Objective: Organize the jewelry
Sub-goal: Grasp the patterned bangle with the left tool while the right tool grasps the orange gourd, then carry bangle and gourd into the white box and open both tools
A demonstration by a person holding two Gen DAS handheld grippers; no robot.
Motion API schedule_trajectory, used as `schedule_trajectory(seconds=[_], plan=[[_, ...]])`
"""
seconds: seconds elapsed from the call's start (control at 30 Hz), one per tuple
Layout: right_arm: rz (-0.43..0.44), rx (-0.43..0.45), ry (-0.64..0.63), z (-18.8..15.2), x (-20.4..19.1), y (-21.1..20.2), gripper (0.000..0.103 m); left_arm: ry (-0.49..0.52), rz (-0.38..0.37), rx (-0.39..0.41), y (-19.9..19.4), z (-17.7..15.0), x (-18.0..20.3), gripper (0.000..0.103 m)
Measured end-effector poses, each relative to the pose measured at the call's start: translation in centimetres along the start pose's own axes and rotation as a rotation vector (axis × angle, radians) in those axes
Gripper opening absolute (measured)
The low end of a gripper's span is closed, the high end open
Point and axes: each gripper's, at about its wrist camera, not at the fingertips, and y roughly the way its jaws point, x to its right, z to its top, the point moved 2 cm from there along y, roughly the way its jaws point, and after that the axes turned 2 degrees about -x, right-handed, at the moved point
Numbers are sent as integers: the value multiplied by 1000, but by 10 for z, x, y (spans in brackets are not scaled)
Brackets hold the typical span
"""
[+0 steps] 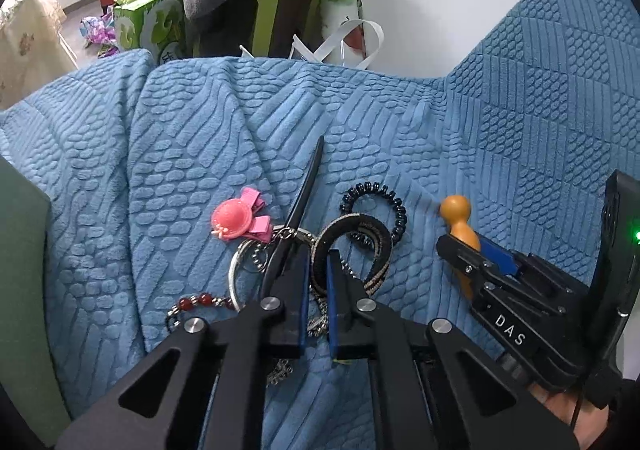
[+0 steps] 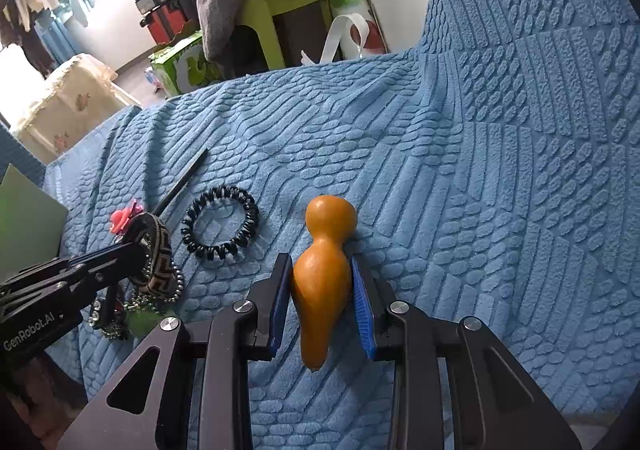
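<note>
Left gripper (image 1: 318, 270): we see its blue pads clenched on the patterned bracelet (image 1: 352, 246), lifted from the jewelry pile on the blue blanket (image 1: 460, 138). Right gripper (image 2: 322, 282): we see its pads grasping the orange gourd pendant (image 2: 322, 282), bulb forward. Between them lies the black coil hair tie (image 2: 220, 224), apart from both.

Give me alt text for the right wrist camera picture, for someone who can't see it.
The right gripper clamps an orange gourd-shaped ornament between its blue pads over a textured blue blanket. To the left, the left gripper holds a patterned brown band beside a black coiled hair tie, a pink clip and a thin black stick.
</note>
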Motion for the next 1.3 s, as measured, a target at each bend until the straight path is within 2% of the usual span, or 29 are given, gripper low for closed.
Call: schedule_trajectory(seconds=[0.37, 0.73, 0.93, 1.13, 1.3], plan=[[-14, 70, -17, -5, -26, -53, 27, 19, -4, 99, -63, 1, -19, 7], [19, 87, -53, -21, -69, -103, 27, 0, -33, 152, -110, -12, -44, 7], [12, 151, -65, -8, -92, -142, 27, 6, -79, 216, -163, -9, -54, 7], [28, 230, -59, 14, -117, -187, 27, 33, -63, 300, -218, -1, -65, 7], [51, 298, -107, 34, -150, -221, 27, 33, -47, 377, -259, 4, -82, 7]])
